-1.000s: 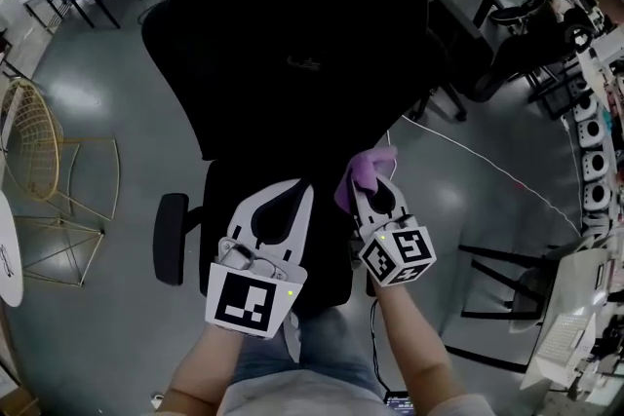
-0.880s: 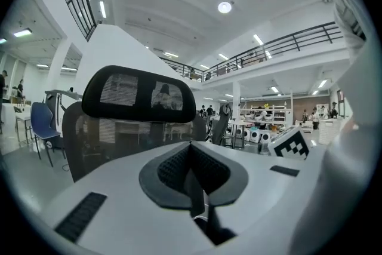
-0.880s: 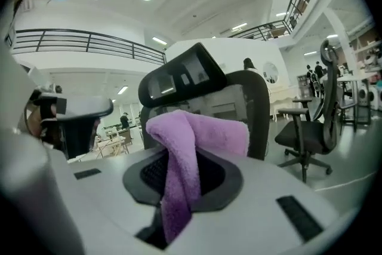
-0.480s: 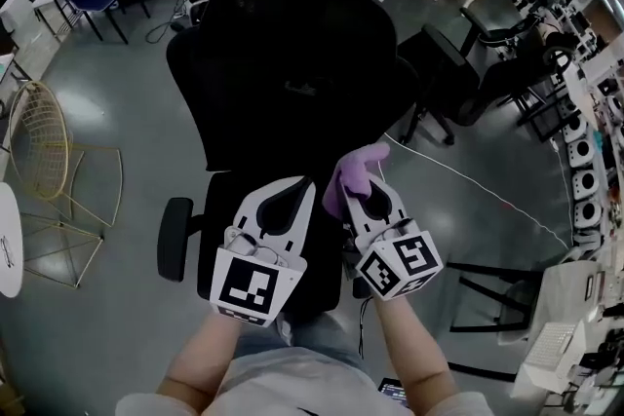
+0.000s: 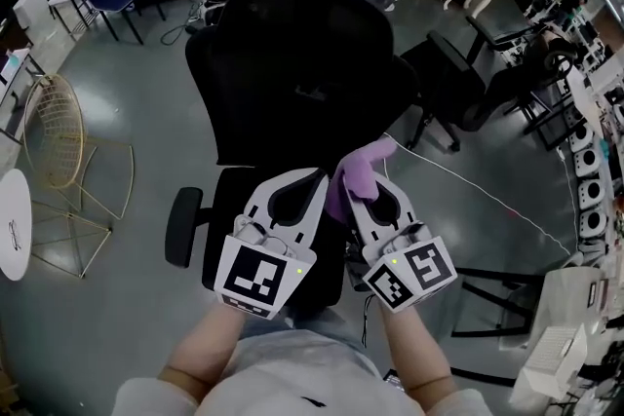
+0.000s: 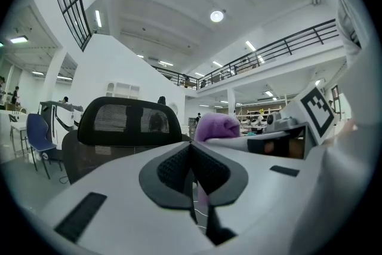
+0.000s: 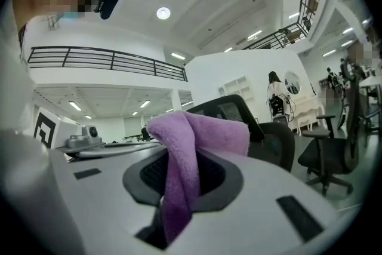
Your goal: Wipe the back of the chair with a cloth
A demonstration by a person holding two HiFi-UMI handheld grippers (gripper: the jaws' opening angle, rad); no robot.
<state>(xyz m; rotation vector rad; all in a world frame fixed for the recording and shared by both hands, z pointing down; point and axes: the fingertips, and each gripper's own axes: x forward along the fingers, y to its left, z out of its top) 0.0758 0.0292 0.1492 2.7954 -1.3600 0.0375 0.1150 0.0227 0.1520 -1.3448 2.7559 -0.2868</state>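
While the person stands behind the seat of the black office chair (image 5: 292,63), both grippers are held side by side over the seat's rear edge, pointing towards the lower edge of the backrest. The right gripper (image 5: 373,190) has its jaws closed on a purple cloth (image 5: 356,172). In the right gripper view the cloth is pinched in the slot between the two dark pads, one fold running down into the slot and the rest bunched up and draped over the top of the jaws towards the right. From the head view the cloth sticks out past the jaw tips, near the lower right corner of the backrest. Whether it touches the chair cannot be told there, but in the right gripper view the mesh backrest stands beyond the cloth with a gap between them. The left gripper (image 5: 304,180) sits just beside the right one, and in the left gripper view its jaws are brought together with only a thin slit between the pads and nothing held. The cloth shows just to the right of them. The chair's left armrest (image 5: 182,226) juts out beside the left gripper, and a gold wire chair (image 5: 58,151) stands well apart near the floor's left edge.
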